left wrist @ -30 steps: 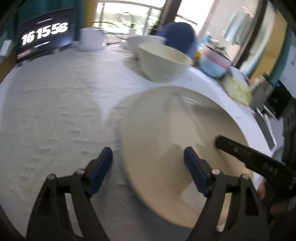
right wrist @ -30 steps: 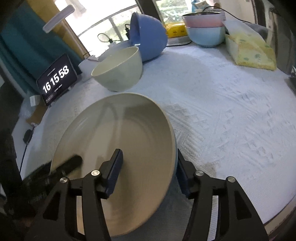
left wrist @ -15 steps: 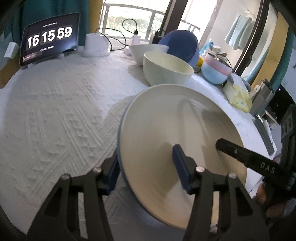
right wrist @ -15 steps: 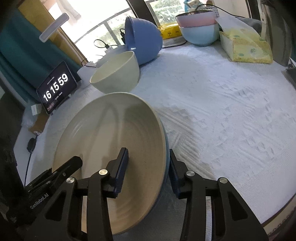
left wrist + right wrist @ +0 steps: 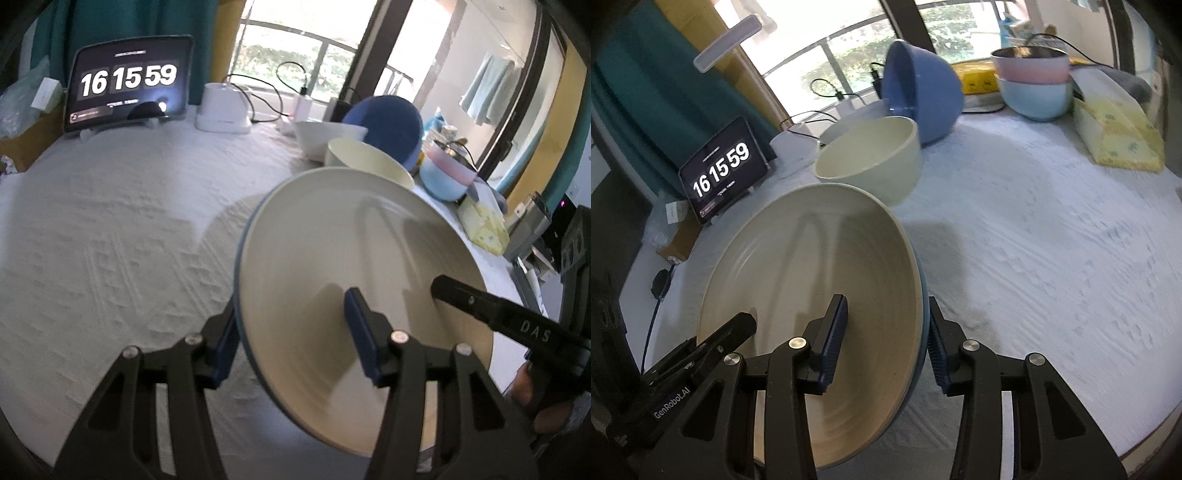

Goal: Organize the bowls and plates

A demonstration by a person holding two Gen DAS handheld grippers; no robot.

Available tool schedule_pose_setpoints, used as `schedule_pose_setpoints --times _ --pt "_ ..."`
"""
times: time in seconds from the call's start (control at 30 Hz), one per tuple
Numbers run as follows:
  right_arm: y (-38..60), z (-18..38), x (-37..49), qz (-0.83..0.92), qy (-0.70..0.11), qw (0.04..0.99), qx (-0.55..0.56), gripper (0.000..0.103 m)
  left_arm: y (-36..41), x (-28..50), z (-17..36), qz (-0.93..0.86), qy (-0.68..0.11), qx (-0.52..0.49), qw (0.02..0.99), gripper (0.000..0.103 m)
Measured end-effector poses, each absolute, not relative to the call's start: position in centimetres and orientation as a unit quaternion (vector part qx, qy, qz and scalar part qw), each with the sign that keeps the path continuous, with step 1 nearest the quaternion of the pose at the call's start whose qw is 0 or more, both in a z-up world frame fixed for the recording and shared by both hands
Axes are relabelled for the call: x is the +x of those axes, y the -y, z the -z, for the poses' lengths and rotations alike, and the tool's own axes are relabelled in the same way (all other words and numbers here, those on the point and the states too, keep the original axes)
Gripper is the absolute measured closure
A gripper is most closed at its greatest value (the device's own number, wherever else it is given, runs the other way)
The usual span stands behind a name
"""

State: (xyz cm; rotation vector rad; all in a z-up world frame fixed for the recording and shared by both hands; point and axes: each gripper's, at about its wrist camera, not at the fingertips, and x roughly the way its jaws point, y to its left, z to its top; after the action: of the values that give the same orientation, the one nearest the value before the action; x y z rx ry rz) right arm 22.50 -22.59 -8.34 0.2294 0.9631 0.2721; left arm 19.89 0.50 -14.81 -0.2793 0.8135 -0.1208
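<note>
Plates (image 5: 354, 258), cream over a mostly hidden blue one, are clamped at opposite rims by both grippers' jaws.

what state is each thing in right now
plate: tilted, off the cloth, a blue rim showing beneath it
left claw: shut on the plate's rim
right claw: shut on the opposite rim
cream bowl: upright, empty
blue bowl: tipped on its side
clock: lit, reads 16 15 59
</note>
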Motion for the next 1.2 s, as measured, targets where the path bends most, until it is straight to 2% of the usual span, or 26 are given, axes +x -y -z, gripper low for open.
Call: schedule_pose_setpoints --times 1.2 --pt "10.0 9.3 30.0 -0.204 -0.477 0.854 0.048 0.059 -11.9 23.8 15.6 -0.02 -0.388 -0.179 0.904 0.047"
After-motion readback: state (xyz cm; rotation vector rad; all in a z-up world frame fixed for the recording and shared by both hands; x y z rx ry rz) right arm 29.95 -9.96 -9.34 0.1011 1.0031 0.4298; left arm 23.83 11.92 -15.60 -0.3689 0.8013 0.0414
